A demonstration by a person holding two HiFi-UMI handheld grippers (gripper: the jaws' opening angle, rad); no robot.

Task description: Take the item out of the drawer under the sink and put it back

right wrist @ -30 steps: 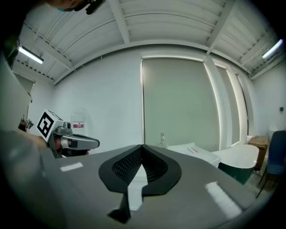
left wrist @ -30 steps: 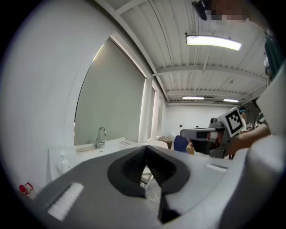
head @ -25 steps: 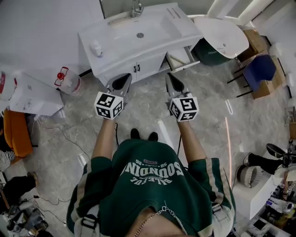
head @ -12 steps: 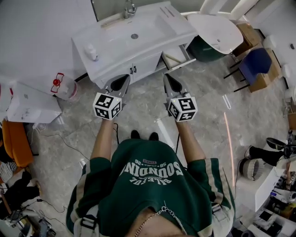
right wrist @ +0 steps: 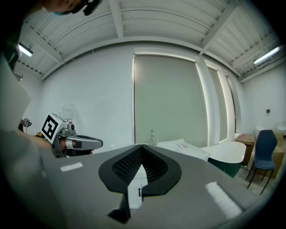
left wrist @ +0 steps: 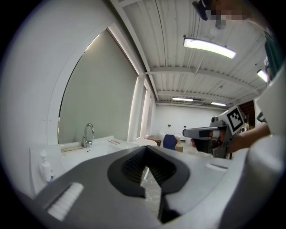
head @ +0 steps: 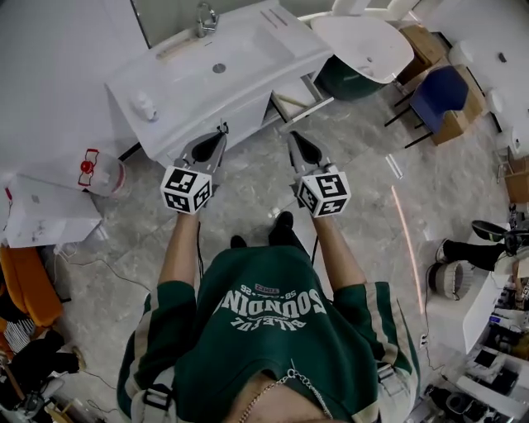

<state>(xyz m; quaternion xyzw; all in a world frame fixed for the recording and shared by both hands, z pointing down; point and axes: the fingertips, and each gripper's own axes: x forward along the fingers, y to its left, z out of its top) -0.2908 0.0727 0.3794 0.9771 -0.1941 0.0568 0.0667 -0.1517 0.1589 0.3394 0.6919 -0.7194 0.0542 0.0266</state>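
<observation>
The white sink cabinet stands ahead of me, with a basin and a tap on top. At its right end a low drawer is pulled open; what lies inside I cannot make out. My left gripper is held level in front of the cabinet doors, with its jaws shut and nothing between them. The right gripper is a little short of the open drawer, shut and empty too. Each gripper shows in the other's view, off to the side.
A soap bottle sits on the counter's left end. A white tub on a dark green base and a blue chair are at the right. A white container with a red mark stands left of the cabinet. Cables lie on the grey floor.
The person has stepped forward, one foot now ahead of the other. The cabinet has slid up and left in the head view. Both grippers stayed shut and empty, side by side.
</observation>
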